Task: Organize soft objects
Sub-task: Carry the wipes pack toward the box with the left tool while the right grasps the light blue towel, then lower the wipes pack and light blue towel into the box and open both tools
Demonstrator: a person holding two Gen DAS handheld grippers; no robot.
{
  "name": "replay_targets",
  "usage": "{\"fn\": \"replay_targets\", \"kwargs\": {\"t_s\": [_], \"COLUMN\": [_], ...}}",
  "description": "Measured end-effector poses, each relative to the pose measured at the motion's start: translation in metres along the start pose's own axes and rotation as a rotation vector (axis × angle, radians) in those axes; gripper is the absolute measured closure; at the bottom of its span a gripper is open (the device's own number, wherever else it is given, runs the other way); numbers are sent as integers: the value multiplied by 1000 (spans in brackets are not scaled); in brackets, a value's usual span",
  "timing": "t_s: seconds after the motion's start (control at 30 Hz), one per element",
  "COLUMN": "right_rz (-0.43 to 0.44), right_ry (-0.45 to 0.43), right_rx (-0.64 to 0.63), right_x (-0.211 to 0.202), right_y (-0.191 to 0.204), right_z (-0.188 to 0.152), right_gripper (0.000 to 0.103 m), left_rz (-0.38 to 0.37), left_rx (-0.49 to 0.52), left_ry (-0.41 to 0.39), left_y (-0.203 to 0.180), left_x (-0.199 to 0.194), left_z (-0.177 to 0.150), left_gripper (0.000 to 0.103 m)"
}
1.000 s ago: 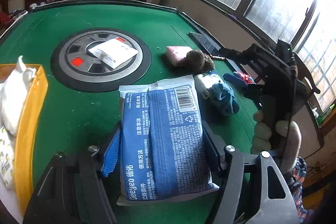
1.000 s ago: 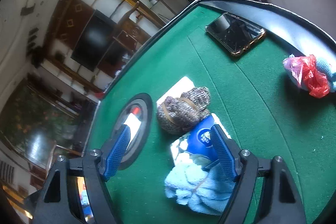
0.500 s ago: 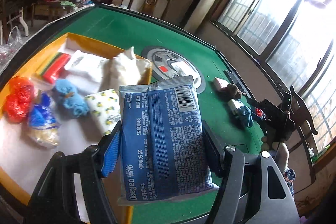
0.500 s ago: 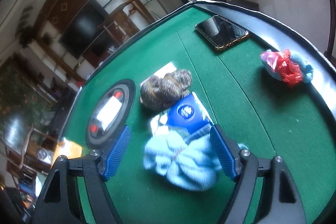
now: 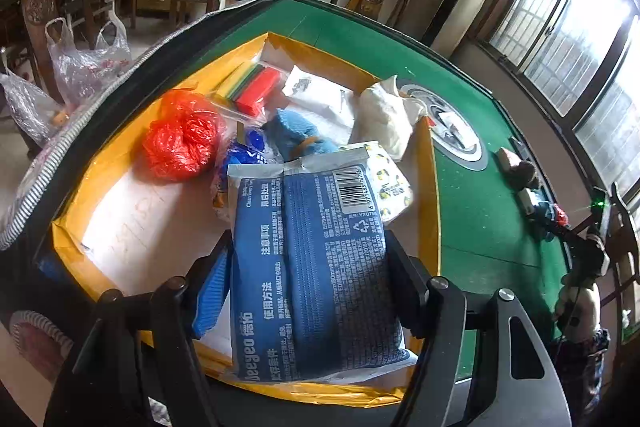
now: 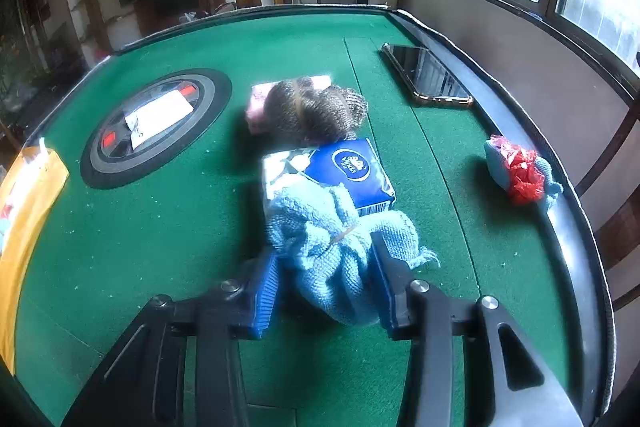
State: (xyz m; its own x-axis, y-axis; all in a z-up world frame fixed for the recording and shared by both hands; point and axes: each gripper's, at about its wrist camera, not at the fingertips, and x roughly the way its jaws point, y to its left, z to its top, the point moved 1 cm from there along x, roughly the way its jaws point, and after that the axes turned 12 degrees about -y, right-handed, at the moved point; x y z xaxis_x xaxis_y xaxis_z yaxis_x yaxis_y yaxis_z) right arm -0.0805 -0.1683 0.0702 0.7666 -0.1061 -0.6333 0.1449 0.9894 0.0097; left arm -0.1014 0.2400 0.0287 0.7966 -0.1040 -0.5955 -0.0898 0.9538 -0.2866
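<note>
My left gripper (image 5: 308, 291) is shut on a blue wipes pack (image 5: 312, 267) and holds it above the near part of a yellow box (image 5: 428, 195). The box holds a red mesh bundle (image 5: 180, 139), a blue knit bundle (image 5: 298, 137), a white pouch (image 5: 384, 115) and other soft packs. My right gripper (image 6: 324, 279) is shut on a light-blue knit bundle (image 6: 336, 239) that lies on the green table (image 6: 140, 227), against a blue tissue pack (image 6: 344, 171). A brown knit bundle (image 6: 312, 109) lies on a pink pack (image 6: 256, 103) behind it.
A phone (image 6: 424, 75) lies near the table's right rim. A blue and red bundle (image 6: 520, 171) sits at the right edge. A round grey hub with a white packet (image 6: 156, 115) is in the table's middle. The yellow box shows at far left (image 6: 24, 195).
My left gripper has carried the wipes pack leftward from the open table to over the yellow box. My right gripper has come down and shut on the light-blue knit bundle.
</note>
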Motion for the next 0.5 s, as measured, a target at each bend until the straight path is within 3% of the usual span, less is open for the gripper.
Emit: {"fn": "replay_targets", "kwargs": {"t_s": [0.13,0.27,0.5], "right_rz": [33,102,329], "right_ry": [-23,-40,-47], "right_rx": [37,67,18], "right_x": [-17,-41,-68], "right_y": [-7,-6,53], "right_z": [0,3,16], "right_gripper": [68,68,68], "left_rz": [55,5,-35], "left_rx": [55,68,-24], "left_ry": [36,90,2], "left_y": [-5,-9,6], "left_x": [10,16,-13], "left_z": [-1,-5,16], "left_gripper": [33,33,33]}}
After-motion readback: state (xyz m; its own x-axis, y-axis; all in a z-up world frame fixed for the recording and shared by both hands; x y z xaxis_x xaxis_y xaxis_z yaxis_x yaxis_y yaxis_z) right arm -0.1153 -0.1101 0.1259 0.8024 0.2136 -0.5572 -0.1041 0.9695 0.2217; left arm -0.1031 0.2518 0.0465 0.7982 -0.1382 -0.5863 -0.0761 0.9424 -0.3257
